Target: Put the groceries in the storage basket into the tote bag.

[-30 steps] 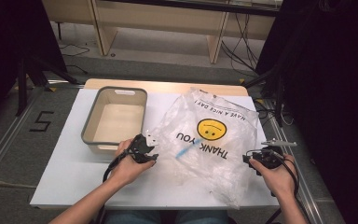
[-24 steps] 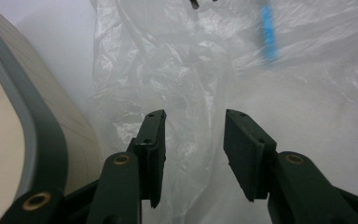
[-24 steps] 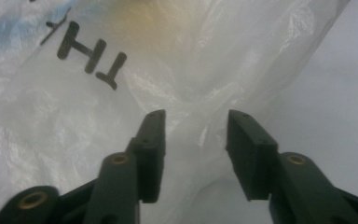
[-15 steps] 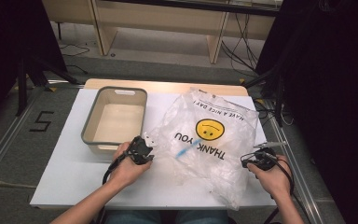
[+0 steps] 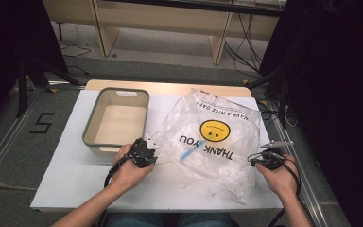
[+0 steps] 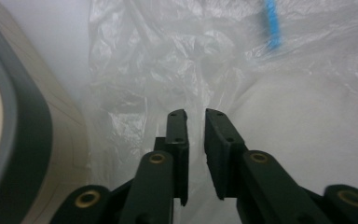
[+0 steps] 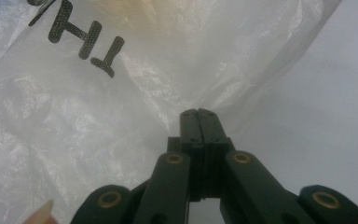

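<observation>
A clear plastic bag [image 5: 217, 156] printed with a yellow smiley and "THANK YOU" lies crumpled on the white table [image 5: 71, 165]. Something small and blue [image 5: 187, 153] shows through its film. My left gripper [image 5: 150, 147] is at the bag's left edge. Its jaws have just been closing, then eased a little. In the left gripper view they [image 6: 196, 114] stand a narrow gap apart, with bunched bag film [image 6: 168, 60] pinched between them. My right gripper [image 5: 255, 161] is at the bag's right edge. Its jaws [image 7: 199, 112] have just closed together on the film [image 7: 98, 116].
A grey bin [image 5: 116, 92] with a pale inside stands at the table's left, just beyond my left hand; its rim [image 6: 32, 130] is close beside the left jaws. Bare table [image 7: 317, 93] lies to the right of the bag. Cables and wooden legs are on the floor beyond.
Both grippers' jaws have closed onto the bag's edges. The hands have hardly shifted and the bag lies as before.
</observation>
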Tool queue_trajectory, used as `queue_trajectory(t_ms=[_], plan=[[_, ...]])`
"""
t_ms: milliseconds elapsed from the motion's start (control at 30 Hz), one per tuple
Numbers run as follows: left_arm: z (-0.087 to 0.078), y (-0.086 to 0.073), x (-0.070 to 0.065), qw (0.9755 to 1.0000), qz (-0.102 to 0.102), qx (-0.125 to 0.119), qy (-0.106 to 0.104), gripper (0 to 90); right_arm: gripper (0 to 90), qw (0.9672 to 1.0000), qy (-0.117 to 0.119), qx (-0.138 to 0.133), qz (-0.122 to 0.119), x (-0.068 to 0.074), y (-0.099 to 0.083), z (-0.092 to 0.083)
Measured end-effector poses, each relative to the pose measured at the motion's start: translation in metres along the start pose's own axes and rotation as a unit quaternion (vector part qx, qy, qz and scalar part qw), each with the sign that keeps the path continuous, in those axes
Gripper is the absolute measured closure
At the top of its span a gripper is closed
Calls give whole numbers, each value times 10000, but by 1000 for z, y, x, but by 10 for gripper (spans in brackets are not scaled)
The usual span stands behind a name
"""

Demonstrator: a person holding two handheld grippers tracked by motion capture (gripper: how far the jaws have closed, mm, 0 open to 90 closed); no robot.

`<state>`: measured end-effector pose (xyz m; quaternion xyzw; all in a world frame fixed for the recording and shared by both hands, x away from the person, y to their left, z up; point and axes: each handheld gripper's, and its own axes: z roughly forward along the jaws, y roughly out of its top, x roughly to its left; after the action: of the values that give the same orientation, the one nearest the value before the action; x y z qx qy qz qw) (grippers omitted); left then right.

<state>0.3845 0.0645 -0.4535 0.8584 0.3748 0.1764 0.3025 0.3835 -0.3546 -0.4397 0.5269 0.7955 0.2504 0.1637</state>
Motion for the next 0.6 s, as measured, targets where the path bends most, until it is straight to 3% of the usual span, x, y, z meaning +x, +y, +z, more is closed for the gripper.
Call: queue_trajectory(t_ms=[200, 300, 433, 600], plan=[[-16, 4, -10, 9988, 93, -466, 84, 541, 900, 9997, -223, -67, -54, -7, 4, 0], [-20, 4, -11, 9981, 213, -541, 202, 463, 900, 9994, -318, -105, -93, -9, 5, 2], [-18, 1, -8, 9983, 252, -449, 286, 421, 900, 9989, -431, -139, -134, -12, 7, 3], [-10, -5, -7, 9996, 170, -149, 178, 396, 900, 9982, -549, -158, -204, -14, 9, 5]])
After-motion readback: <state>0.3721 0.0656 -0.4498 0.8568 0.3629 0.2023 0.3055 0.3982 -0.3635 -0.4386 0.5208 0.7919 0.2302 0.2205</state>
